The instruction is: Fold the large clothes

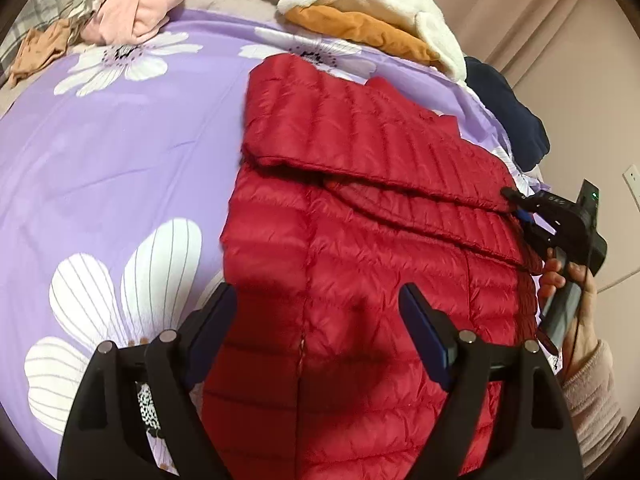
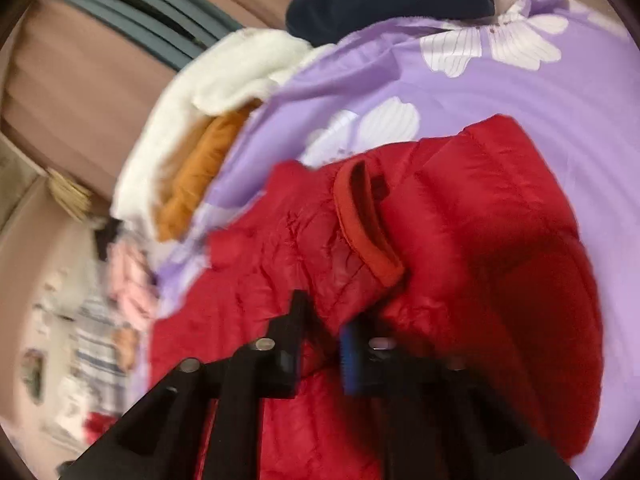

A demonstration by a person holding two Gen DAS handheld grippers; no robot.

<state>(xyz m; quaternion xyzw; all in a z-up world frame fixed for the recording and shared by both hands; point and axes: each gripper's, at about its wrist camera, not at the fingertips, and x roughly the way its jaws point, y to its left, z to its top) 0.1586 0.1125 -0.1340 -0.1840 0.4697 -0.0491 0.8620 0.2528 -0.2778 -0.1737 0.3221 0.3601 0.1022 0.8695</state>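
Though blurred in the right wrist view, the red jacket [image 1: 360, 216] is seen pinched by the right gripper [image 1: 520, 210], while under the wide-spread, empty left gripper [image 1: 316, 312] its hem is cut off.

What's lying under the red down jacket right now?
The red down jacket lies on a purple floral bedsheet, visible around its left and far edges. Whatever lies beneath the jacket's middle is covered.

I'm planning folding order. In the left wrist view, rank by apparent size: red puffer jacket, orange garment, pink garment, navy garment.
1. Red puffer jacket, though nearest the camera.
2. Pink garment.
Orange garment and navy garment: alike, both partly hidden.
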